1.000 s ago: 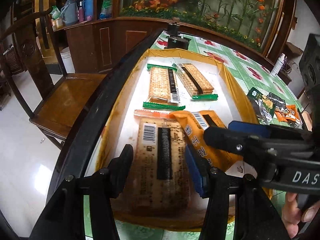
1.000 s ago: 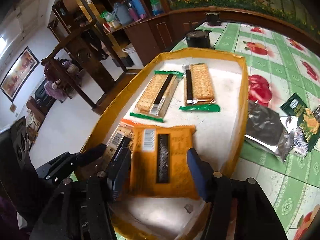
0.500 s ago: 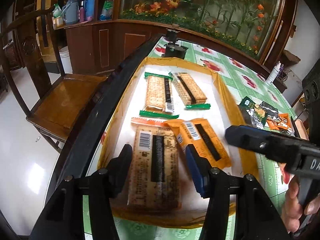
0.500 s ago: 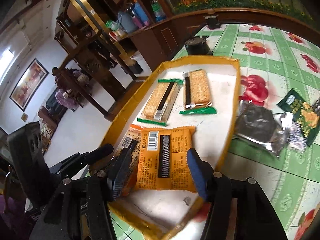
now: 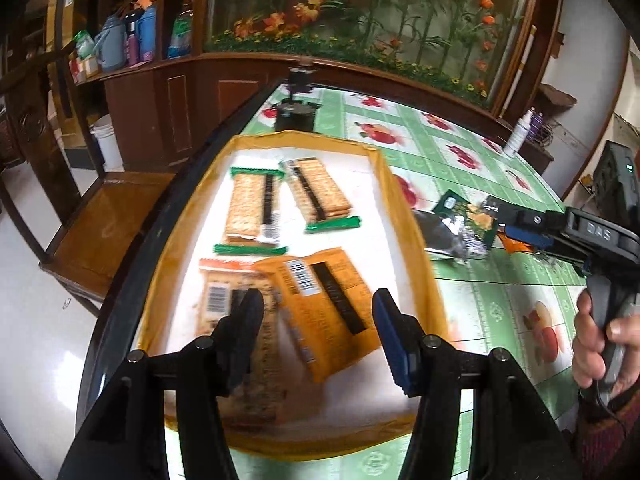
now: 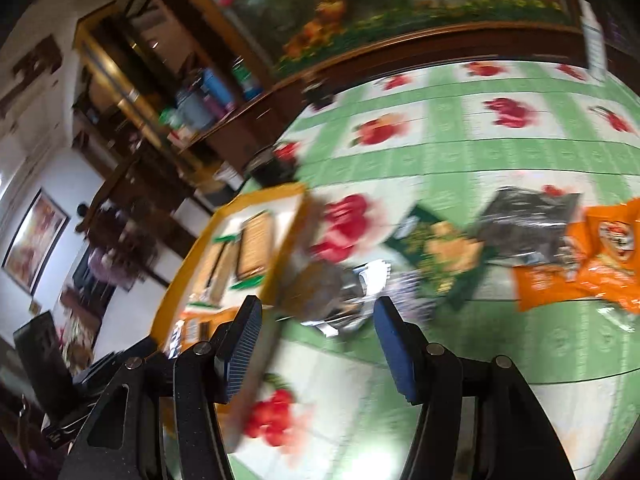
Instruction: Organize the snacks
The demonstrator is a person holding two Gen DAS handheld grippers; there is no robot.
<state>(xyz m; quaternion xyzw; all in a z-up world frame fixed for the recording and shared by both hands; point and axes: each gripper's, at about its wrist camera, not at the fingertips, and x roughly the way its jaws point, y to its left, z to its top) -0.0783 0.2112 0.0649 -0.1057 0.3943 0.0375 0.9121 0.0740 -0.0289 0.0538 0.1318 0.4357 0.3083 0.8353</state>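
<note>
A yellow-rimmed tray (image 5: 408,216) on the green fruit-print tablecloth holds two green-ended cracker packs (image 5: 256,208) at its far end and two orange packs (image 5: 328,304) near me. My left gripper (image 5: 316,336) is open and empty above the orange packs. My right gripper (image 6: 316,340) is open and empty over the cloth right of the tray (image 6: 298,216), facing loose snacks: a silver bag (image 6: 344,296), a green pack (image 6: 440,256), a black bag (image 6: 524,224) and orange bags (image 6: 600,252). It also shows in the left wrist view (image 5: 520,224).
A black round object (image 5: 294,114) stands past the tray's far end. A white bottle (image 5: 520,136) stands at the table's far right. A wooden chair (image 5: 108,216) sits left of the table. A wooden cabinet with painted flowers lies behind. The right wrist view is motion-blurred.
My right gripper has swung right, away from the tray and the orange pack, toward the loose snacks. My left gripper has drawn back and up from the tray. Both stay open.
</note>
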